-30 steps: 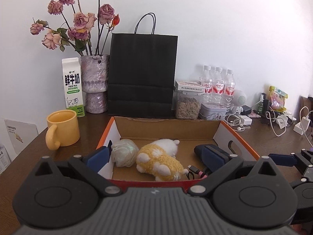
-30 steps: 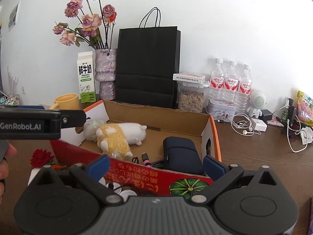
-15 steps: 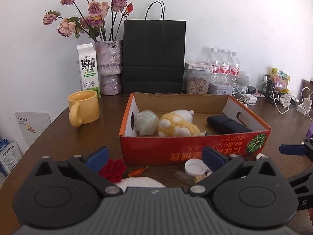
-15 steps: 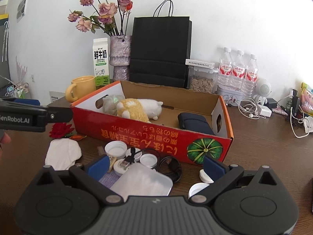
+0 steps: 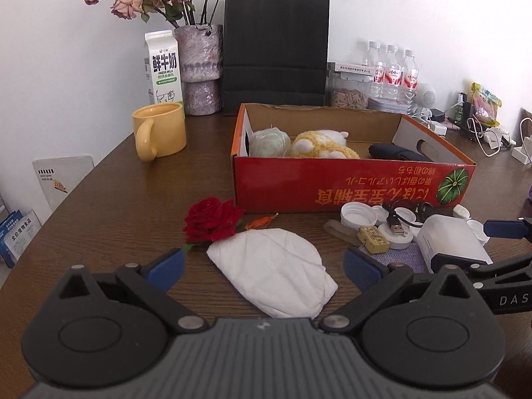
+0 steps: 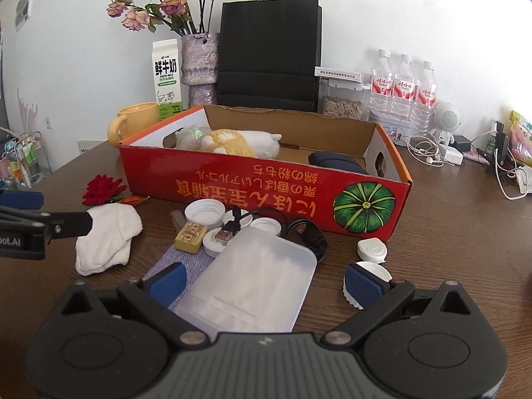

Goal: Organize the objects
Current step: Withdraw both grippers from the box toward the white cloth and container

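Left wrist view: left gripper point(image 5: 262, 267) spread wide, nothing held, over white folded cloth point(image 5: 276, 277) on wooden table point(image 5: 116, 206). Red rose point(image 5: 212, 221) just behind cloth. Red cardboard box point(image 5: 345, 184) beyond, w/ plush toy point(image 5: 322, 144), pale ball point(image 5: 269, 143) & dark pouch point(image 5: 397, 153) inside. Yellow mug point(image 5: 159, 131) to the left.

Right wrist view: right gripper point(image 6: 262, 281) also wide open, empty, above translucent plastic case point(image 6: 252, 281). White caps point(image 6: 204, 212), USB cable point(image 6: 299, 231), small yellow box point(image 6: 190, 236) btwn case & box front.
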